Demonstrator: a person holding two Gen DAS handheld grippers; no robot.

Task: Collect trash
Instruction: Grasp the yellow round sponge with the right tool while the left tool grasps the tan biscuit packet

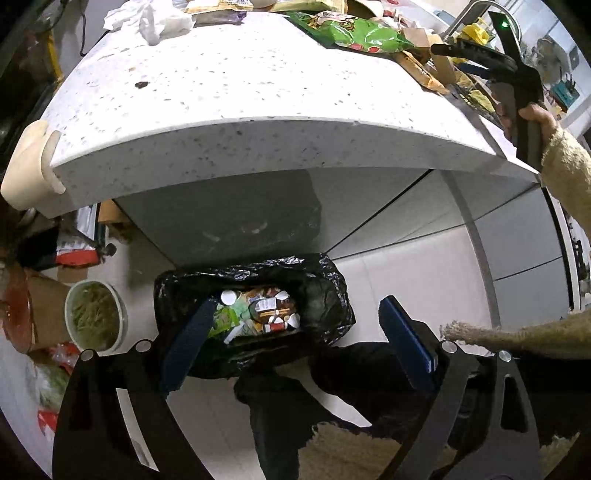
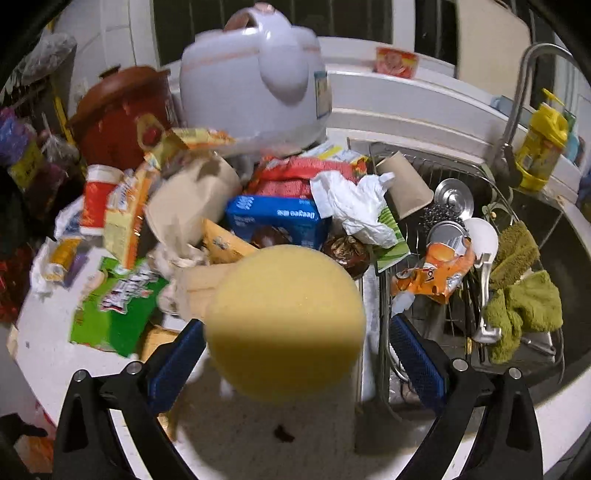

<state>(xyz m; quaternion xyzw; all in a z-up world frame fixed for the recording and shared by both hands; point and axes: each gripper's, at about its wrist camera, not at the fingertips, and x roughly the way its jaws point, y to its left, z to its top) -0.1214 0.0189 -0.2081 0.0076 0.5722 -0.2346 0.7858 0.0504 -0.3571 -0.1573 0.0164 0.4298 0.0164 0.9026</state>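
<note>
below the surface edge: the left tool (image 1: pixel 295 339) hangs over a bin lined with a black bag (image 1: pixel 255 314), which stands on the pale floor against the cabinet front.
left tool: its blue-padded fingers (image 1: pixel 406 332) stand wide apart with nothing between them; the bin's mouth shows between and just beyond the two fingers.
bin contents: wrappers, a white cap and small packets (image 1: pixel 258 310) lie heaped inside the bag.
surface: the white speckled surface (image 1: pixel 221 92) curves across the upper part of the left view, with a crumpled white tissue (image 1: pixel 155 18) at its far edge and a green snack bag (image 1: pixel 354 33) towards the sink side.
right tool: seen from the left view it is held up over the far corner of the surface by a hand (image 1: pixel 532 114) in a beige knit sleeve.
right tool state: in its own view the right tool (image 2: pixel 295 343) is spread wide; a round yellow sponge-like object (image 2: pixel 284 321) sits between the fingers, touching the left pad, with a clear gap to the right pad, so a firm grip cannot be told.
trash pile: just beyond the yellow object lie a blue box (image 2: pixel 277 218), a white crumpled bag (image 2: pixel 354 210), a brown paper bag (image 2: pixel 192 199) and a green packet (image 2: pixel 110 310).
sink side: an orange crisp packet (image 2: pixel 436 273) lies on the wire rack (image 2: pixel 443 173), beside a green cloth (image 2: pixel 524 291).
behind: a white rice cooker (image 2: pixel 255 77) stands behind the pile.
</note>
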